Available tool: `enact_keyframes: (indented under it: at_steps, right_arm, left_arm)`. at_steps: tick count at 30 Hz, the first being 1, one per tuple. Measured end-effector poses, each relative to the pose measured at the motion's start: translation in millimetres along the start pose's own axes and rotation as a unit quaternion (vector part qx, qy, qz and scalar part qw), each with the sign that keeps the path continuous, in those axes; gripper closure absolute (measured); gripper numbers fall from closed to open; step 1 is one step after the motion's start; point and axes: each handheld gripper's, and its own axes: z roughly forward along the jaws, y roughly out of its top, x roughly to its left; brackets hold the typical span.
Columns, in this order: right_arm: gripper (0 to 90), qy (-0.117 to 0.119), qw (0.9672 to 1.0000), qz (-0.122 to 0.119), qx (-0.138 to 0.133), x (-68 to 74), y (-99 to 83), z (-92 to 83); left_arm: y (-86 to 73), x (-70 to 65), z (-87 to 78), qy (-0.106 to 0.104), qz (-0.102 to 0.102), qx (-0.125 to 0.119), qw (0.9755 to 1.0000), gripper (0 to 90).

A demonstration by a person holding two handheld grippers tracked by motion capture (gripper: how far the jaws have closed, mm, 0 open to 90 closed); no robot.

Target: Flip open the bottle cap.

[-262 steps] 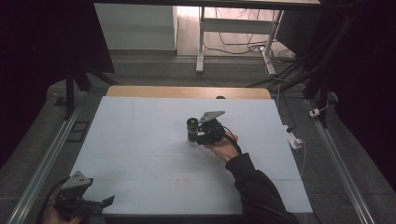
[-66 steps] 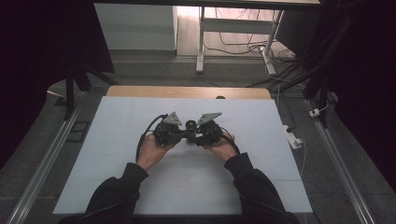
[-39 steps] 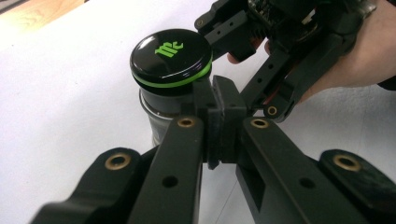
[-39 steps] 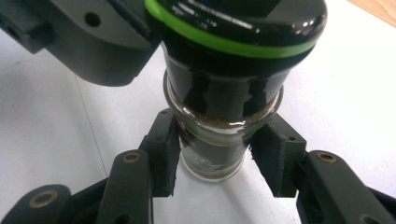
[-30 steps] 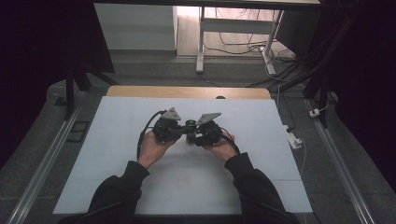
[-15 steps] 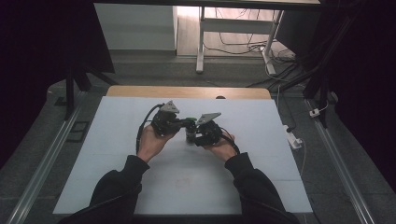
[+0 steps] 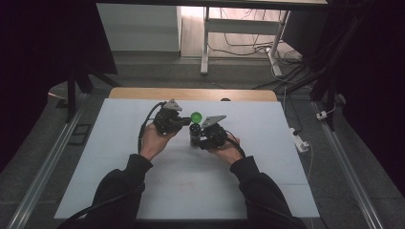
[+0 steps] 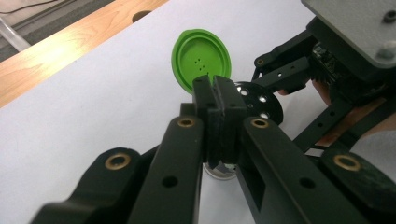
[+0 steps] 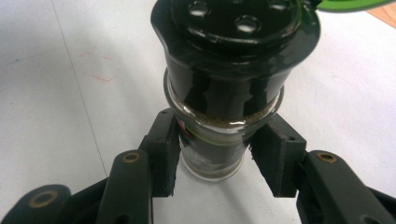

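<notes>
While the right gripper (image 9: 217, 158) clamps the spice jar (image 9: 229, 93), the left gripper (image 8: 219, 100) pinches its raised green lid (image 8: 201, 58) at mid-table.

Readable text: none in any of the three views.
Spice jar (image 9: 219, 140): between the right gripper's (image 9: 219, 158) pads there is a dark label with a green edge and a speck of red beside the left pad, but no letters can be made out on it.
Green lid (image 8: 201, 59): just beyond the left gripper's (image 8: 219, 100) tips; it carries a small cluster of moulded dots and no lettering.
Black shaker top (image 9: 236, 23): above the right gripper's pads; plain round holes, no marks.
White table sheet (image 9: 56, 93): to the left of the right gripper there are faint red scuffs, not writing.
</notes>
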Motion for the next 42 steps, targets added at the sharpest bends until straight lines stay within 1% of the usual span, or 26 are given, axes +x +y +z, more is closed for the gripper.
enact_keyframes:
  at_steps: [4, 10, 12, 15, 16, 18, 22, 24, 26, 31, 33, 36, 42]
  right_arm:
    - [52.9, -0.003, 1.0, 0.002, 0.0, 0.5, 0.3, 0.1]
    - [52.0, -0.005, 0.9999, 0.009, 0.0, 1.3, 0.4, 0.0]
    - [50.0, -0.007, 0.9999, 0.014, -0.002, 1.7, 0.6, -0.7]
    - [45.7, -0.004, 0.9995, 0.032, -0.007, 0.7, 1.0, -3.5]
    - [44.5, -0.004, 0.9993, 0.035, -0.011, 0.1, 0.9, -4.6]
    - [41.8, -0.004, 0.9989, 0.044, -0.012, 0.1, 0.8, -7.1]
    - [36.9, 0.0, 0.9984, 0.055, -0.014, 1.3, 0.4, -11.4]
    - [35.4, 0.001, 0.998, 0.061, -0.017, 2.5, 0.5, -14.3]
    - [33.9, 0.002, 0.9975, 0.068, -0.021, 3.7, 0.6, -17.3]
    - [30.5, 0.007, 0.9963, 0.083, -0.02, 7.4, -1.4, -25.2]
    - [29.1, 0.0, 0.9964, 0.084, -0.014, 9.8, -3.1, -28.1]
    - [26.9, 0.002, 0.9958, 0.09, -0.013, 12.9, -5.6, -33.1]
    - [20.1, 0.013, 0.9943, 0.105, -0.017, 22.9, -7.5, -43.4]
  left_arm:
    - [-1.1, -3.5, -2.6, 0.0, 0.008, 0.003, 1.0, 84.1]
    - [-4.3, -6.2, -7.5, 0.0, 0.012, 0.008, 0.9999, 75.7]
    - [-6.0, -7.4, -9.9, -0.001, 0.01, 0.008, 0.9999, 72.1]
    - [-9.6, -9.4, -13.3, -0.003, 0.009, 0.012, 0.9999, 64.9]
    - [-11.1, -9.9, -14.4, -0.004, 0.009, 0.014, 0.9999, 63.0]
    - [-14.7, -10.9, -16.3, -0.008, 0.007, 0.016, 0.9998, 59.2]
    - [-22.0, -12.1, -20.3, -0.014, 0.003, 0.023, 0.9996, 49.7]
    - [-25.9, -12.6, -22.6, -0.021, -0.005, 0.022, 0.9995, 45.7]
    - [-30.0, -13.4, -25.7, -0.023, -0.008, 0.024, 0.9994, 42.5]
    - [-40.7, -14.7, -36.5, -0.028, -0.014, 0.025, 0.9992, 34.1]
    - [-45.4, -15.4, -41.3, -0.031, -0.019, 0.022, 0.9991, 30.9]
    - [-52.8, -16.9, -48.7, -0.034, -0.025, 0.021, 0.9989, 26.1]
    - [-66.9, -21.9, -63.7, -0.037, -0.037, 0.021, 0.9984, 17.3]
